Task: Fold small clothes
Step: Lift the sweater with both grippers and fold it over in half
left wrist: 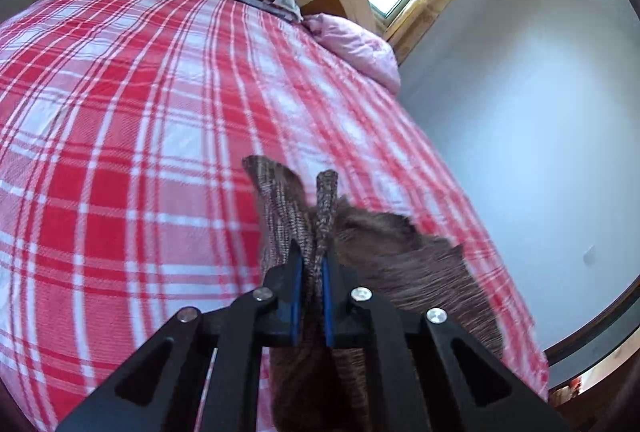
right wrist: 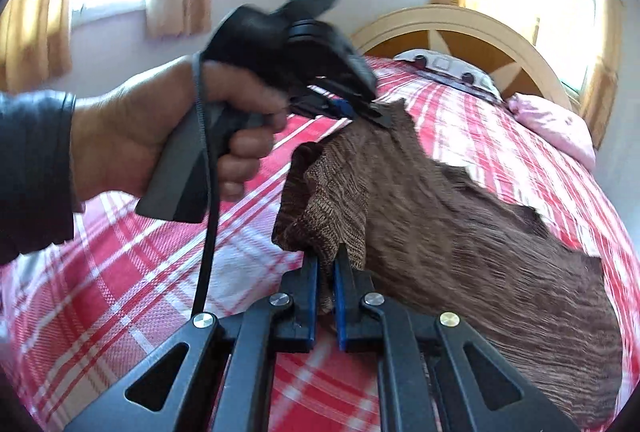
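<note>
Both grippers are closed tight on the brown knit cloth (right wrist: 460, 232). The left gripper (left wrist: 314, 256) pinches one corner, and the right gripper (right wrist: 328, 264) pinches another. The cloth hangs between them and trails to the right across the red checked bed (left wrist: 120, 151).

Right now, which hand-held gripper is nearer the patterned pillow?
Left. The left hand-held gripper grips the brown garment farther up the bed toward the patterned pillow; the right hand-held gripper clamps it behind.
</note>
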`<state>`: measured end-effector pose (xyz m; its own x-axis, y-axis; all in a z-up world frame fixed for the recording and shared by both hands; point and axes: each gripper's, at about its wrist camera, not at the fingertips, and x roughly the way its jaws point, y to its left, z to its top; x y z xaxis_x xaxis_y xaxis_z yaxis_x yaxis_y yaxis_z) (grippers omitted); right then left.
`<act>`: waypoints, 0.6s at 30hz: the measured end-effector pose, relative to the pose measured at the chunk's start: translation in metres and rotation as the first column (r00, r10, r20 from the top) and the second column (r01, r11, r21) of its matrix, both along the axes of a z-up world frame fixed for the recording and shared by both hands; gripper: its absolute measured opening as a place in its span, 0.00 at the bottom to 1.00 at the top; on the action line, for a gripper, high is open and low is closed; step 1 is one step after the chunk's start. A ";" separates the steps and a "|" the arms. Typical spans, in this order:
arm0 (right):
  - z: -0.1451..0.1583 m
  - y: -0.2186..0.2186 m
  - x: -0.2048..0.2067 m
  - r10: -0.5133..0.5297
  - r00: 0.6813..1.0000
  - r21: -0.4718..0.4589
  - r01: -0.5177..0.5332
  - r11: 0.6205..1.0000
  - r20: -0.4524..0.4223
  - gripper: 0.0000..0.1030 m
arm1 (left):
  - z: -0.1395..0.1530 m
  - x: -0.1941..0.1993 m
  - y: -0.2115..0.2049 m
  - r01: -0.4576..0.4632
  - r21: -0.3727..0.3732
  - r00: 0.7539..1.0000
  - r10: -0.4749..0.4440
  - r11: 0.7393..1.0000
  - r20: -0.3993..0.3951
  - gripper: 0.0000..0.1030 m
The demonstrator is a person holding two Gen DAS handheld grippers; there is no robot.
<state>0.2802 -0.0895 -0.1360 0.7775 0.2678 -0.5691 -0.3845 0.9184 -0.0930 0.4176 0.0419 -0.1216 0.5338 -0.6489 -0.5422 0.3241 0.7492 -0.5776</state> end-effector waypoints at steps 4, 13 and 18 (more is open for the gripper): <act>0.012 -0.036 -0.003 -0.036 0.999 0.100 0.036 0.994 0.001 0.06 | 0.013 0.001 -0.020 0.008 -0.018 1.000 -0.008 1.000 0.024 0.08; 0.025 -0.089 -0.017 -0.095 0.995 0.215 0.090 0.972 0.012 0.06 | 0.031 0.002 -0.072 0.035 -0.021 0.998 -0.034 0.999 0.046 0.08; 0.026 -0.119 -0.018 -0.128 0.992 0.262 0.123 0.957 0.002 0.06 | 0.037 -0.002 -0.097 0.054 -0.010 0.997 -0.053 0.999 0.048 0.08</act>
<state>0.2625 -0.2089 -0.1101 0.8240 0.3049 -0.4775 -0.2654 0.9524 0.1501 0.4160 -0.0548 -0.0847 0.5236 -0.6832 -0.5090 0.3908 0.7235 -0.5690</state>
